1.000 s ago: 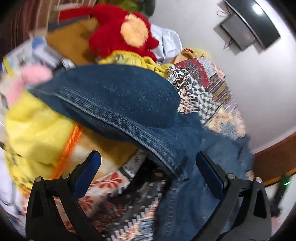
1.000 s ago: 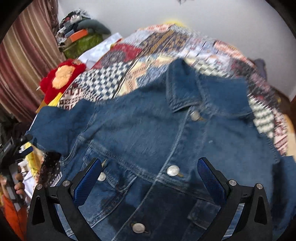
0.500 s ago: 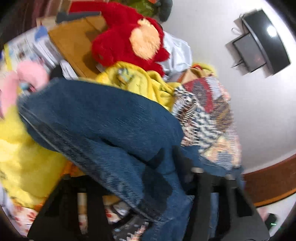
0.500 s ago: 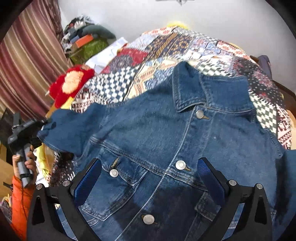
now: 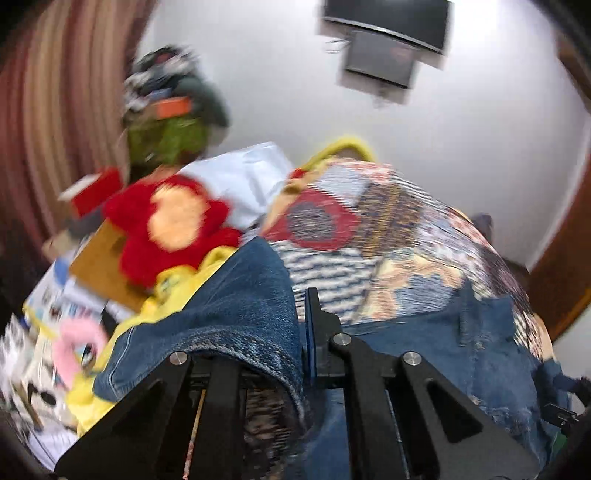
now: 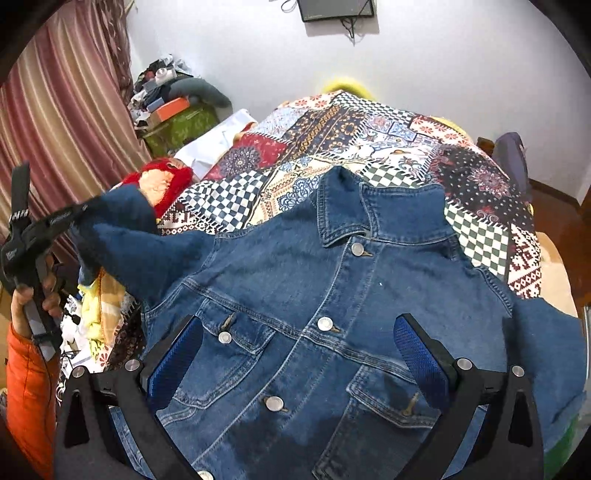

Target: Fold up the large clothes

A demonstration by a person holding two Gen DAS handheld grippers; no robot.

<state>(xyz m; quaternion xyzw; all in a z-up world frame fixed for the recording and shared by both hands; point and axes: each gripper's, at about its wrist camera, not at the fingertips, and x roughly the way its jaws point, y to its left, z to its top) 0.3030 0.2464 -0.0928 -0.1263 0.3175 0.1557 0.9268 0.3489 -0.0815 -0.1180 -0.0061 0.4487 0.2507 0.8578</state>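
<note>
Denim jacket (image 6: 332,314) lies front-up, buttoned, on the patchwork quilt (image 6: 332,147). Its sleeve (image 5: 240,317), flat a second ago, is now pinched in the clamped left gripper (image 5: 301,332) and lifted off the quilt, so the inward sleeve fold can begin. The right gripper (image 6: 295,354) hovers over the jacket's chest, jaws wide, holding nothing.

White wall (image 6: 443,62) behind, small dark screen (image 6: 336,9) mounted high; striped pink-and-tan curtain (image 6: 66,122) at left; bed under patchwork quilt (image 6: 332,136); cluttered pile of boxes (image 6: 173,107) in corner; brown wooden trim (image 5: 561,258) at right.
</note>
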